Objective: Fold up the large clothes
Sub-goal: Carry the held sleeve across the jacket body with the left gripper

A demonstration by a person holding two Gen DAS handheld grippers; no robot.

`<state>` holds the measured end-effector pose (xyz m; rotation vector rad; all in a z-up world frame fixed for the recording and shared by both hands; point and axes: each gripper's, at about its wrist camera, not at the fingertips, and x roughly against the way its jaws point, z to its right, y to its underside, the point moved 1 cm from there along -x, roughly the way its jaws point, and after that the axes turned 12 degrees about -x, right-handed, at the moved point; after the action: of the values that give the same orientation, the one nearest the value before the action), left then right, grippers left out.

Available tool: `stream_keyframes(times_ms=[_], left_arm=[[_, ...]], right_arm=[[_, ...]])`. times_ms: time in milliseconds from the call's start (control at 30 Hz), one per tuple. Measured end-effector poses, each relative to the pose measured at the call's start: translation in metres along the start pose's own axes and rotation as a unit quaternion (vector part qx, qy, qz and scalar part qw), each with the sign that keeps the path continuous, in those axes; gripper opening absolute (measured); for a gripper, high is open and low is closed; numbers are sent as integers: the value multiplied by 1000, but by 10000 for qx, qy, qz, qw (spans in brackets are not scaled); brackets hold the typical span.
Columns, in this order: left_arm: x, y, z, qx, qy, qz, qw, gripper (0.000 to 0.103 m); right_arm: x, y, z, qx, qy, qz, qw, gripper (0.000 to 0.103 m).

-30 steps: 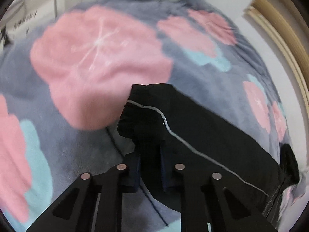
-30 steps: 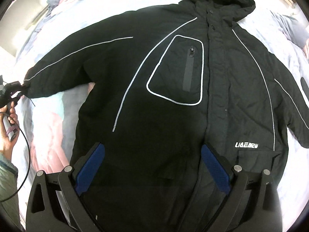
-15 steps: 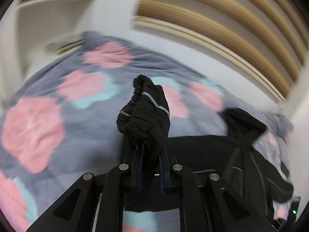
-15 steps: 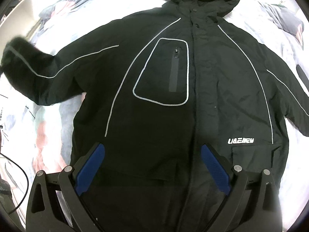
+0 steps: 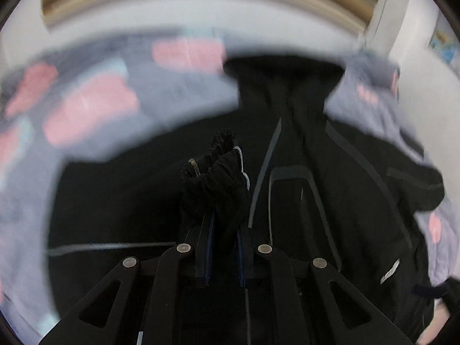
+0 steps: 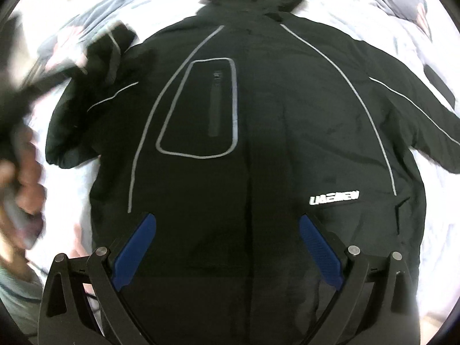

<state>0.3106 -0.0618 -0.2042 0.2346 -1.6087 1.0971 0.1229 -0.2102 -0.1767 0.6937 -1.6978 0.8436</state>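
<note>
Now the left gripper point(image 5: 224, 247) is clamped on the cuff point(image 5: 218, 172) above the jacket point(image 6: 258, 143), which lies flat on the bed point(image 5: 86, 100). Lay the sleeve straight across the chest, without twist. The right gripper point(image 6: 227, 251) is spread wide, holding nothing.

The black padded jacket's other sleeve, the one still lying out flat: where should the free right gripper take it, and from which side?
Probably at the cuff end of the outstretched sleeve, coming down from above with the open right gripper. It lies flat on the floral blanket, so a pinch at its thin outer end should carry it across the black padded jacket, as the left gripper does with its cuff.
</note>
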Motion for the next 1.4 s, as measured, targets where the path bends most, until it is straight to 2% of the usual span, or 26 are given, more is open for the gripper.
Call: stream_keyframes(times_ms=[133,167,200,233,267,367,433,500,600,700,800,833,933,1000,1033,1200,1333,1400], left_arm=[[-33,19,4,170,294,-336,9989,22],[-31,20,4,179,414,-367,9983,25],[-28,19,3,187,576,-372,9975,35],[-22,18,2,251,910,-345,9949,45],[-15,19,-1,362,1227,-304,9913,47],[12,25,-7,525,1492,-135,9873,59],[39,30,-13,569,1321,45,9896,68],[57,36,-20,624,1170,125,9911,68],[77,49,-35,799,885,74,9928,69],[88,62,-54,1005,621,14,9930,69],[101,72,-69,1134,422,104,9926,69],[104,73,-74,1200,354,112,9921,69],[104,72,-85,1314,228,95,9910,69],[103,70,-88,1300,135,60,9914,69],[102,68,-89,1266,75,61,9919,69],[91,46,-87,1085,-166,108,9939,69],[84,20,-80,931,-114,272,9952,69],[78,5,-71,788,-49,334,9963,69]], right_arm=[[-3,0,19,-67,163,5,9998,101],[-5,-1,21,-79,186,-5,9998,101],[-7,-3,24,-101,206,-20,9997,101],[-9,-6,26,-127,217,-24,9997,101],[-10,-10,27,-147,213,-15,9997,101],[-8,-27,20,-148,88,135,9998,101],[-6,-42,8,-36,4,344,9994,101],[-4,-59,-11,154,-157,567,9981,101],[-13,-79,-43,438,-469,656,9958,101],[-34,-96,-80,742,-614,576,9937,101],[-61,-111,-107,898,-848,277,9920,98],[-72,-114,-115,949,-807,183,9920,98],[-102,-119,-133,1050,-549,-152,9928,88],[-110,-121,-136,952,-953,-331,9903,63],[-109,-122,-137,898,-1159,-371,9885,46],[-66,-124,-128,1096,-1387,298,9838,37],[-11,-137,-93,1078,-1498,857,9791,34],[13,-147,-72,1045,-1404,1131,9780,34]])
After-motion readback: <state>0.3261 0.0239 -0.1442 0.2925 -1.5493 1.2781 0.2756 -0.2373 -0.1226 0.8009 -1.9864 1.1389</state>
